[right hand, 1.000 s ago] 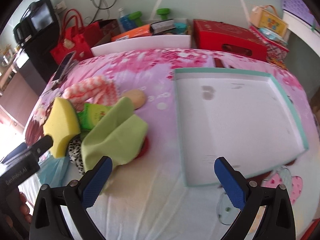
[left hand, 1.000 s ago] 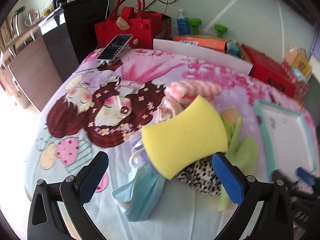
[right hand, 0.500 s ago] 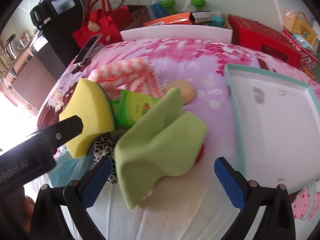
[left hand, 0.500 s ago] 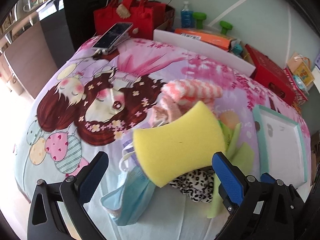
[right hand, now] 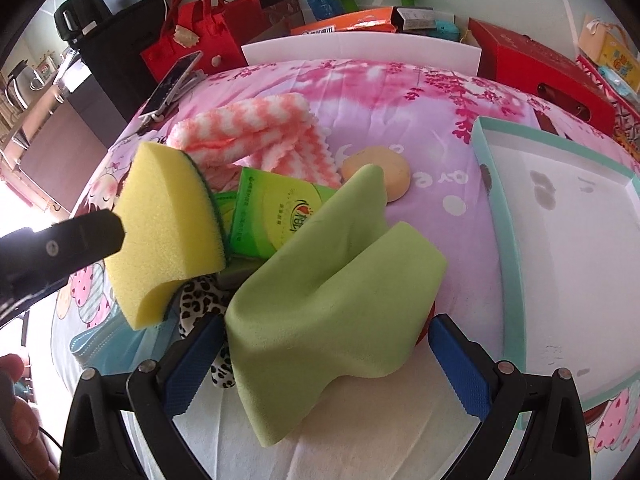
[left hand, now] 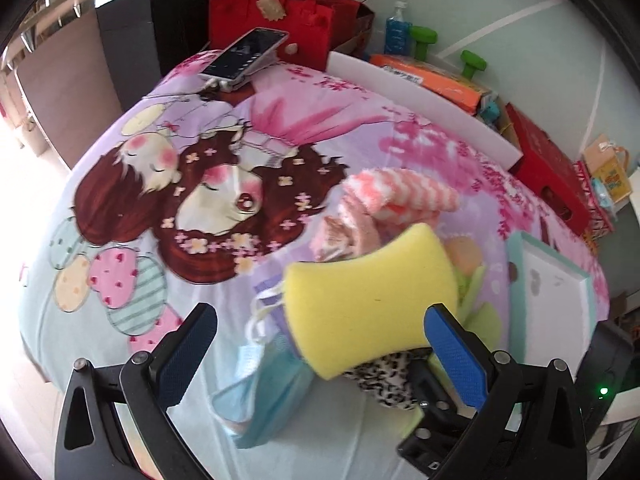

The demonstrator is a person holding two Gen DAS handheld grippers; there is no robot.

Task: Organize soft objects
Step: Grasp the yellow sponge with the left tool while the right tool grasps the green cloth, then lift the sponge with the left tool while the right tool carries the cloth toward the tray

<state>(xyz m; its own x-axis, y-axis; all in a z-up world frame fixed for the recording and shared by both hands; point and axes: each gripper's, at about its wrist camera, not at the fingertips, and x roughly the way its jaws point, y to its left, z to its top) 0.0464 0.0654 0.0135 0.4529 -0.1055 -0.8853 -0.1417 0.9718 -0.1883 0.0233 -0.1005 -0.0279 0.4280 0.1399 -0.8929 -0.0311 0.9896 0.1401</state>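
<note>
White shallow tray with teal rim (right hand: pixel 500 208): empty, lying on the cartoon-print bedspread (left hand: pixel 160 208) to the right of the pile. Folded green foam cloth (right hand: pixel 328 288): between the spread fingers of the right gripper (right hand: pixel 324 364), its long axis running away from them (nothing grasped). Yellow hourglass sponge (left hand: pixel 372 296): atop the pile, ahead of the left gripper (left hand: pixel 332 352), whose fingers likewise stand released. The right gripper appears nearer the tray.
</note>
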